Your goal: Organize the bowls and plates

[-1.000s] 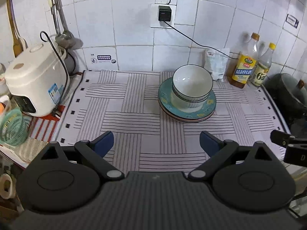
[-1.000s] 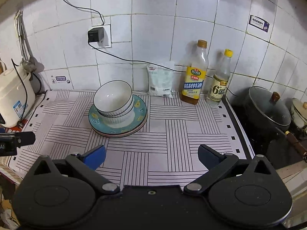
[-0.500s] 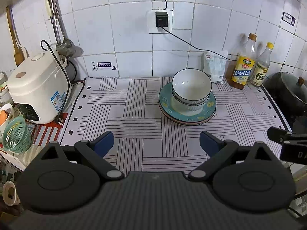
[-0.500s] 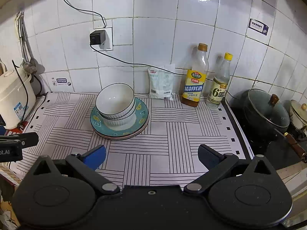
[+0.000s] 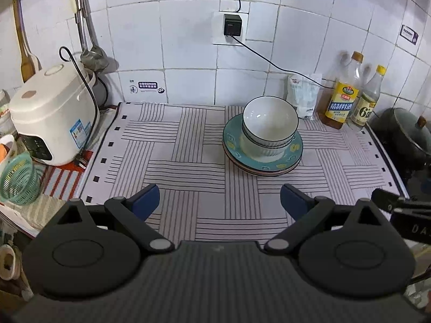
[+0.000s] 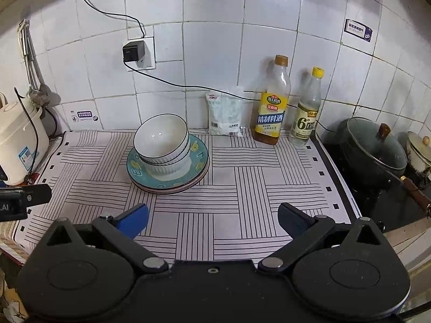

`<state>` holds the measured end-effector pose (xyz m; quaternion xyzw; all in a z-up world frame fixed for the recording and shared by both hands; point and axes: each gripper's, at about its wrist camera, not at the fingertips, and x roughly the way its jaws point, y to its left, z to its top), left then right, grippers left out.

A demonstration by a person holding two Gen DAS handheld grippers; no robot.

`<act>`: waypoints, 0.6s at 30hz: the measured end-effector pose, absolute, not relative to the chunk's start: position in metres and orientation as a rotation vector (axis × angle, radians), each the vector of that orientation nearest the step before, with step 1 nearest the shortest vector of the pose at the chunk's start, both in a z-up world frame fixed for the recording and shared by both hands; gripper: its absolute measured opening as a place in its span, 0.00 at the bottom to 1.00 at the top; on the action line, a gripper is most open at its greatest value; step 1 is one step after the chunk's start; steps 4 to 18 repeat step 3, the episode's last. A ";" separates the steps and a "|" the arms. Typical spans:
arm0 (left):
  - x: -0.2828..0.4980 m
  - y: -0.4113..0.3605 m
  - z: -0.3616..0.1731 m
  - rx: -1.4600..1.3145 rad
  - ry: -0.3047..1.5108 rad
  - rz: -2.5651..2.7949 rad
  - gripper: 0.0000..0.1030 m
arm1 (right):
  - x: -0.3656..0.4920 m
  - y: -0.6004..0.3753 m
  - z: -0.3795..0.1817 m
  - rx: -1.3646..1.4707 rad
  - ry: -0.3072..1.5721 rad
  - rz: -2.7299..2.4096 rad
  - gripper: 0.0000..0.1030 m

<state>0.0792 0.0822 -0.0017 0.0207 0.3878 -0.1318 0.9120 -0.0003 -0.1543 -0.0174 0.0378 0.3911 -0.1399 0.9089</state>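
Observation:
Two stacked white bowls (image 5: pixel 270 123) with dark rims sit on stacked plates, the top one teal with yellow marks (image 5: pixel 292 158), on a striped mat. The bowls (image 6: pixel 161 140) and the plates (image 6: pixel 198 150) also show in the right wrist view. My left gripper (image 5: pixel 219 202) is open and empty, held back near the mat's front edge. My right gripper (image 6: pixel 212 218) is open and empty, also near the front edge, to the right of the stack.
A white rice cooker (image 5: pixel 51 113) and a green basket (image 5: pixel 18 183) stand at the left. Two bottles (image 6: pixel 272 102) and a white bag (image 6: pixel 225 113) stand by the tiled wall. A dark lidded pot (image 6: pixel 374 148) sits on the stove at the right.
Both grippers have drawn back and up from the stack, so the stack looks smaller and farther away. Both stay open. The bowls and plates have not moved.

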 end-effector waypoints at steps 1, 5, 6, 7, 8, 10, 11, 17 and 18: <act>0.080 0.082 -0.002 0.043 0.799 -0.271 0.95 | 0.000 -0.155 -0.017 0.086 0.805 -0.288 1.00; 0.080 0.080 -0.003 0.046 0.799 -0.269 0.95 | -0.001 -0.155 -0.018 0.090 0.805 -0.288 1.00; 0.080 0.080 -0.003 0.046 0.799 -0.269 0.95 | -0.001 -0.155 -0.018 0.090 0.805 -0.288 1.00; 0.080 0.080 -0.003 0.046 0.799 -0.269 0.95 | -0.001 -0.155 -0.018 0.090 0.805 -0.288 1.00; 0.080 0.080 -0.003 0.046 0.799 -0.269 0.95 | -0.001 -0.155 -0.018 0.090 0.805 -0.288 1.00; 0.080 0.080 -0.003 0.046 0.799 -0.269 0.95 | -0.001 -0.155 -0.018 0.090 0.805 -0.288 1.00; 0.080 0.080 -0.003 0.046 0.799 -0.269 0.95 | -0.001 -0.155 -0.018 0.090 0.805 -0.288 1.00; 0.080 0.080 -0.003 0.046 0.799 -0.269 0.95 | -0.001 -0.155 -0.018 0.090 0.805 -0.288 1.00; 0.080 0.080 -0.003 0.046 0.799 -0.269 0.95 | -0.001 -0.155 -0.018 0.090 0.805 -0.288 1.00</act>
